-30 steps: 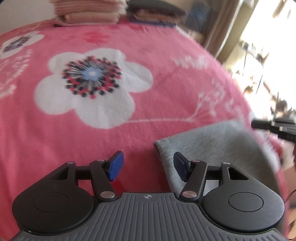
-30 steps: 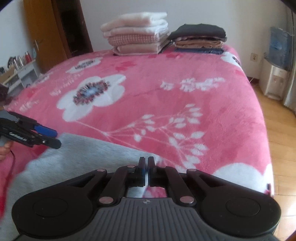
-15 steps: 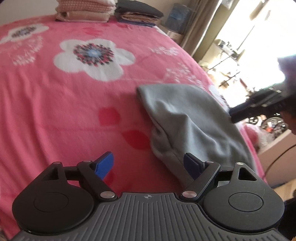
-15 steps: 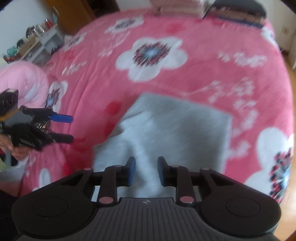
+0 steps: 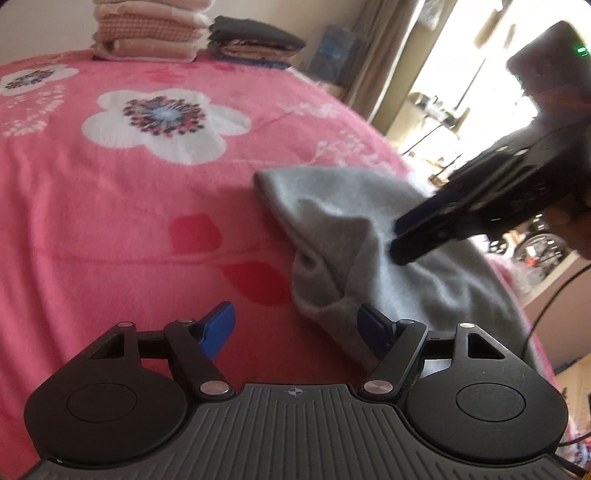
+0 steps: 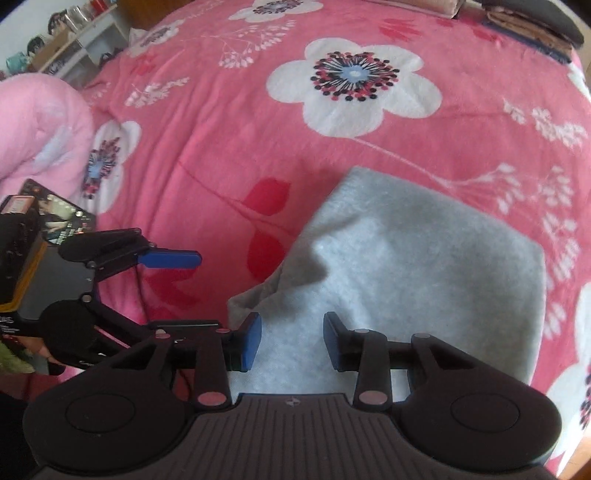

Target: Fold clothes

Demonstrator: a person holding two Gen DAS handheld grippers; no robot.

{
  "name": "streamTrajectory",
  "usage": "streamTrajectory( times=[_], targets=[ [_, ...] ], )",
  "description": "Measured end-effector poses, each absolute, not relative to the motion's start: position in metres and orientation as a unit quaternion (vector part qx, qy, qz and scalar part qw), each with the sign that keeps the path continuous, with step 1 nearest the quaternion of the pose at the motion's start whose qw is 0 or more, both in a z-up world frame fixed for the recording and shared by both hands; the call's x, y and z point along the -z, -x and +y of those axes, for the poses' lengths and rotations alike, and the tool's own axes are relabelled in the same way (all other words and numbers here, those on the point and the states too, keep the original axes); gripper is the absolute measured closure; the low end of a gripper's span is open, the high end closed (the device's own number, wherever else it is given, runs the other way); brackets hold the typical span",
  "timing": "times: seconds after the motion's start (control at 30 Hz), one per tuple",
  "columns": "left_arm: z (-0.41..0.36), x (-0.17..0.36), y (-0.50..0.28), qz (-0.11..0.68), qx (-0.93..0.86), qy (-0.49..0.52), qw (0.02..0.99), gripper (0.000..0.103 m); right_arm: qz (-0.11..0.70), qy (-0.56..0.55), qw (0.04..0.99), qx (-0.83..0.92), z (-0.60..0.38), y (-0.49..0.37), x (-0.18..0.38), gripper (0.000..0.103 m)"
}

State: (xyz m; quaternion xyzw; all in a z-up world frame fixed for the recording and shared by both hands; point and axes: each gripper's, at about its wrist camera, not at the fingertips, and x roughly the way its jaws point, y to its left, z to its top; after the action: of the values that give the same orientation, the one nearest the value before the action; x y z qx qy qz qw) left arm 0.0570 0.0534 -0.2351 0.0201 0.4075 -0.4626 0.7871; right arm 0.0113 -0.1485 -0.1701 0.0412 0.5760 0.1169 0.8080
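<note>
No brand name or label could be read in either view; the print on the dark box (image 6: 55,218) at the left edge of the right wrist view was too blurred to make out.

The folded grey fleece garment (image 5: 373,251) lay on the pink floral blanket (image 5: 110,229), right of centre in the left wrist view and at the lower centre of the right wrist view (image 6: 424,266), its near left corner rumpled.

The left gripper (image 5: 297,328) stood at the bottom of its own view with its blue-padded jaws apart and closing, nothing clamped; the garment's rumpled corner reached into the gap near the right pad without being pinched. In the right wrist view it appeared at the left edge (image 6: 173,291).

The right gripper (image 6: 291,339) hung over the near part of the garment, its jaws parted and opening, gripping nothing. In the left wrist view it entered from the right (image 5: 402,240), its tips just over the grey cloth.

A second earlier the right gripper's jaws had been pressed together over the garment's edge; they had since let go. The left gripper's view had swung to take in more of the garment. Two stacks of folded clothes, one pale pink (image 5: 147,33) and one dark (image 5: 255,40), sat at the far edge of the bed.
</note>
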Motion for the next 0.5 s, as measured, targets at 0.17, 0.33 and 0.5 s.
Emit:
streamTrajectory(
  times=[0.17,0.33,0.5],
  targets=[
    [0.048,0.236,-0.065,0.393,0.508,0.030,0.765,0.030,0.570,-0.042,0.816,-0.093,-0.155,-0.025,0.175,0.063],
    [0.026,0.239,-0.062,0.397,0.548,0.024,0.736,0.040,0.567,-0.090,0.815,-0.081,-0.170,-0.032,0.183,0.064],
    [0.018,0.242,-0.056,0.406,0.558,-0.012,0.724,0.055,0.538,-0.126,0.830,-0.073,-0.185,-0.022,0.185,0.064]
  ],
)
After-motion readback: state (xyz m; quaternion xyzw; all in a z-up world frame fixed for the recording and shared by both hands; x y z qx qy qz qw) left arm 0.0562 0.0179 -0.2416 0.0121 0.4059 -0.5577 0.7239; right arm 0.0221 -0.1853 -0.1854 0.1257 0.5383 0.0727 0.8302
